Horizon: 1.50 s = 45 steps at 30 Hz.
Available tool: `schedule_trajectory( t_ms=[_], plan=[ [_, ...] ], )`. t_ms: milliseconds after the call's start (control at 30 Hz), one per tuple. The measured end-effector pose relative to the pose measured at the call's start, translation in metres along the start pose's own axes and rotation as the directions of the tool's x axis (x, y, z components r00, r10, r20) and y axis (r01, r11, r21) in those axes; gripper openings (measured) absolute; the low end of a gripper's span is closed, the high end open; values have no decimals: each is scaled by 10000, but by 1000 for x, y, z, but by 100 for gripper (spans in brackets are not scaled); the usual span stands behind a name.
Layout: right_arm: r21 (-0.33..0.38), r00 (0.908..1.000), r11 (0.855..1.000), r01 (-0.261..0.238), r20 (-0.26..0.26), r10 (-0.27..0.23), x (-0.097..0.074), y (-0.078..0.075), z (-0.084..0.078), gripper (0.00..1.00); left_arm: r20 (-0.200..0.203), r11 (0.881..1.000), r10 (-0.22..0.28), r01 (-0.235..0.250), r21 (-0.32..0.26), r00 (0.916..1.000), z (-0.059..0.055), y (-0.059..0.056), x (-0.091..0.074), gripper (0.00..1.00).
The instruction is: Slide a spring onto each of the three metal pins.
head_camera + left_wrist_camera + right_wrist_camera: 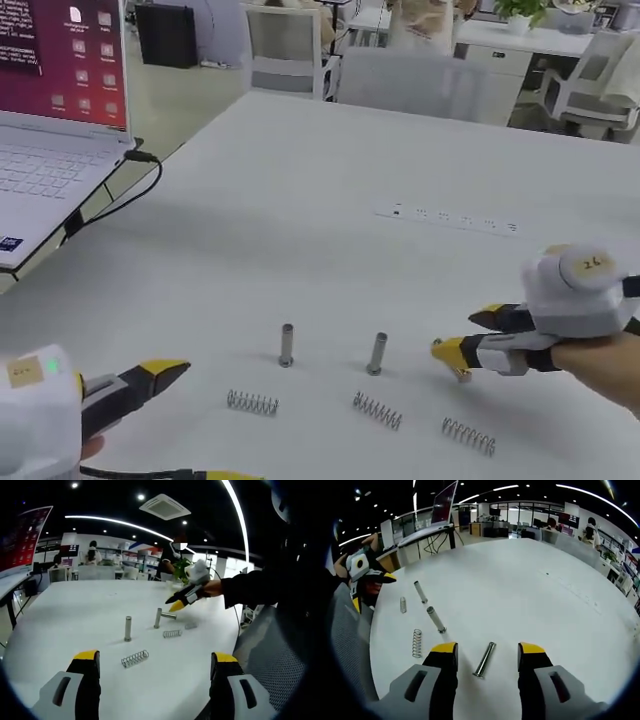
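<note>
Springs (377, 410) lie flat beside two upright pins (287, 345) while the right claw (488, 649), jaws apart, straddles the lying third pin (484, 659), probably to stand it; the left claw (155, 656) hovers apart.

This is an open-plan office. On the long white worktop (300, 200) an open laptop (50, 110) sits at ten o'clock and a power strip (450, 219) lies at one. Beyond, from twelve to two o'clock, stand desks (530, 40), office chairs (590, 90) and a potted plant (520, 12). Overhead are a ceiling air-conditioning unit (167, 506) and strip lights (120, 524).
</note>
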State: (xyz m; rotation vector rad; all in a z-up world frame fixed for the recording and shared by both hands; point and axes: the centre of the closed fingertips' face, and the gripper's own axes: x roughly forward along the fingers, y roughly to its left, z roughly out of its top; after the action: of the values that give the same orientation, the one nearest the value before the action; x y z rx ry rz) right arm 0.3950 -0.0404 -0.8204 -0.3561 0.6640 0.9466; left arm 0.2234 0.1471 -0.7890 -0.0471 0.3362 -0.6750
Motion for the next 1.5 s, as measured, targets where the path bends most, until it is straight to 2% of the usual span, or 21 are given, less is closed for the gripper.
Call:
schedule_trajectory(
  t_ms=[267,433,667,800,1167,1500],
  plan=[
    [38,9981,9998,172,-586,-169,11,-2,-5,37,12,10000,22,-22,-5,10000,0,0,0,88],
    [-24,9949,9992,404,-927,-405,15,-6,-7,29,41,10000,16,-16,-9,10000,0,0,0,88],
    [169,9903,9987,483,-1311,-457,20,-6,-10,21,50,10000,-46,46,-7,10000,1,-1,1,88],
    [363,9857,9976,597,-1596,-532,23,-8,-14,18,49,10000,-77,77,-6,10000,1,-2,1,88],
    [484,9814,9962,721,-1819,-622,27,-9,-15,14,57,9998,-173,173,12,9998,1,-3,2,87],
    [623,9737,9941,887,-2156,-734,31,-9,-17,10,88,9998,-179,179,-20,9998,1,-3,2,87]
  ],
)
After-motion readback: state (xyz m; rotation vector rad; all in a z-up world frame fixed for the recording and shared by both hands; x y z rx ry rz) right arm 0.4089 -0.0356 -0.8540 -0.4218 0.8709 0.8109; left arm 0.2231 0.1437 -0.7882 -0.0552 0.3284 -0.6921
